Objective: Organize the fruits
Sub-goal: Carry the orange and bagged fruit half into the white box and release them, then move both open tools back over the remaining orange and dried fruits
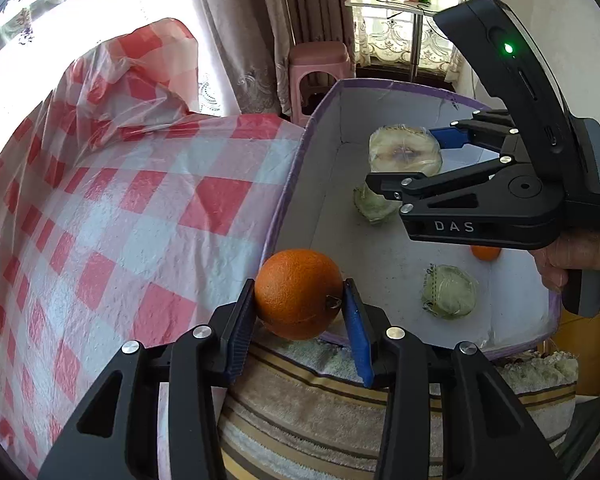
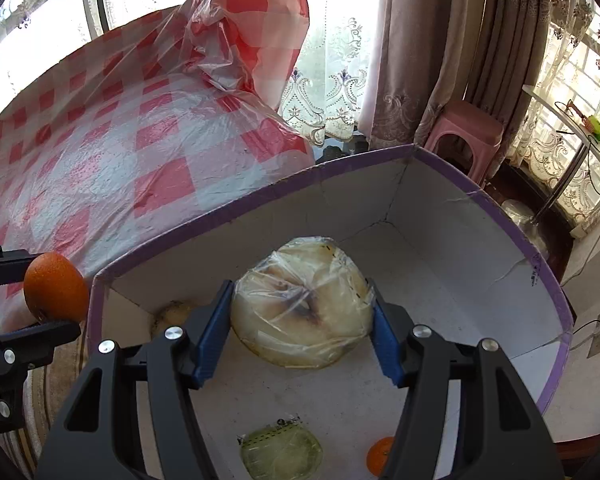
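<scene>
Orange (image 1: 298,294) sits clamped between the blue pads of the left claw (image 1: 300,308), held in the air just at the near-left corner of the box (image 1: 320,184), over the striped towel (image 1: 340,412). I judge it firm, moderately heavy and round, with a dimpled rind that grips well against ribbed pads; taking it across its widest middle, as here, should keep it from rolling out. Squeezing harder would gain nothing and might bruise it.

Over the box the right claw (image 2: 302,312) is clenched on a wrapped fruit (image 2: 302,304), pale, larger than the orange and covered in clear film. That film looks slippery and loose, so the hold probably depends on the flesh beneath, which shows brown patches and may be soft; a gentle, wide grip at the sides seems wise.

On the box floor lie two more wrapped greenish pieces (image 1: 448,292) (image 1: 374,204) and a small orange (image 1: 486,253), well apart from each other. They leave bare floor between them for setting things down, though the right claw and its handle hang across the middle of the box and would crowd any entry from the left.

Left of the box spreads a surface under a red-checked plastic cloth (image 1: 120,208), bunched up at the far end. Beyond stand a pink stool (image 1: 320,68), curtains and a window.
</scene>
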Demonstrator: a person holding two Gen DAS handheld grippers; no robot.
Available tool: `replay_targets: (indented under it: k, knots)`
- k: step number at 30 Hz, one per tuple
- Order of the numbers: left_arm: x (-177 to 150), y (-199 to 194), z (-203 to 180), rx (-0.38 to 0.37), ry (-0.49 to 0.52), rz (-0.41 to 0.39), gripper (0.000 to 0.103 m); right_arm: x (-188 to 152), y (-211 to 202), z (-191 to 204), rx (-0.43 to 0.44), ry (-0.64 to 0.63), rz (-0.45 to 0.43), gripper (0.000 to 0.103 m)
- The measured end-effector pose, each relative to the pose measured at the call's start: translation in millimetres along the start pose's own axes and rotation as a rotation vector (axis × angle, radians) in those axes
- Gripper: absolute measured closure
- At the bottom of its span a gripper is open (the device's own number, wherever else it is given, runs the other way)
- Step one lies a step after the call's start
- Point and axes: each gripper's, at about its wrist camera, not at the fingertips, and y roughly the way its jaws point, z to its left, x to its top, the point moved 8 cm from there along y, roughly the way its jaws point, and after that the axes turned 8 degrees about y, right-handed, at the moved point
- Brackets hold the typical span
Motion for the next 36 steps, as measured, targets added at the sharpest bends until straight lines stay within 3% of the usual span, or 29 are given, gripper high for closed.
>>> replay_targets:
  k: [8, 20, 26, 36]
  knots:
    - [9.1, 30.0, -29.3, -0.087, 0.066, 0.045, 0.063, -9.0, 12.4, -23.2, -0.050, 0.039, 0.044, 0.040]
    - [0.7, 52.0, -46.0, -0.123, 0.093, 0.101, 0.062, -9.6, 16.6, -24.6, -0.059, 0.046, 0.057, 0.039]
    - [-2.4, 56.5, -47.0, -0.116, 0.099, 0.111, 0.062, -8.1, 14.9, -22.4, -0.064, 0.037, 0.042, 0.032]
    - [4.1, 32.7, -34.8, -0.074, 0.076, 0.043, 0.040, -7.1, 9.2, -21.6, -0.059, 0.035, 0.017, 0.022]
